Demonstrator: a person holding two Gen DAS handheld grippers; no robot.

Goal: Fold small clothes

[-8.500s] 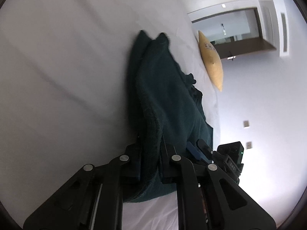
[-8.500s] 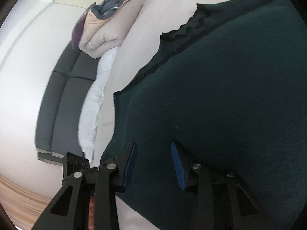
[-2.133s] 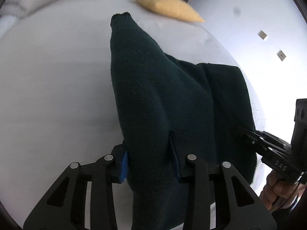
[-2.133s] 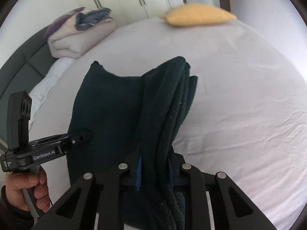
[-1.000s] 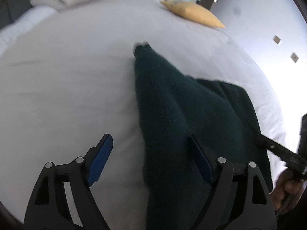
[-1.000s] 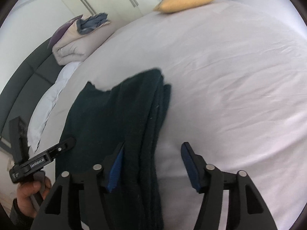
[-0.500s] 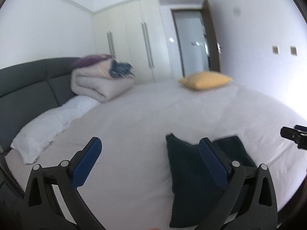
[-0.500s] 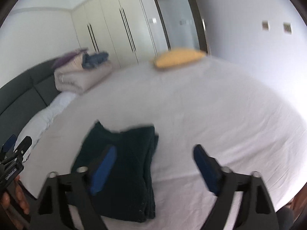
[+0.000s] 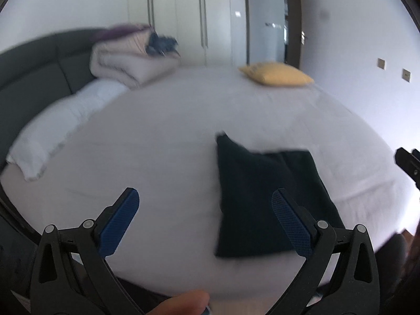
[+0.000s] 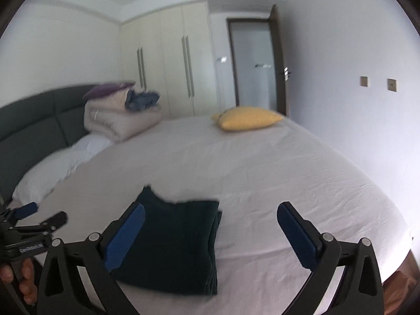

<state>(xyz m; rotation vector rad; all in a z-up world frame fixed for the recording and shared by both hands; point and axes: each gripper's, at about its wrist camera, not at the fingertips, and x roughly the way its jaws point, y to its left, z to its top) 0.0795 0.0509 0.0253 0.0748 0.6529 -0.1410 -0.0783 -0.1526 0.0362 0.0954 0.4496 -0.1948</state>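
Your dark green knit sweater [image 10: 178, 241], soft and matt, smooth white cotton bed sheet [image 10: 262, 178], glossy wardrobe doors [image 10: 168, 60]

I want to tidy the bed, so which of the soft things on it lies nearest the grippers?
The dark green folded sweater; the yellow cushion, white pillow and rolled duvet all lie farther back.

Left gripper [image 9: 204, 204]: jaws fully apart, nothing between them. Right gripper [image 10: 210, 216]: jaws opening, empty. Both angled downward, hand-held
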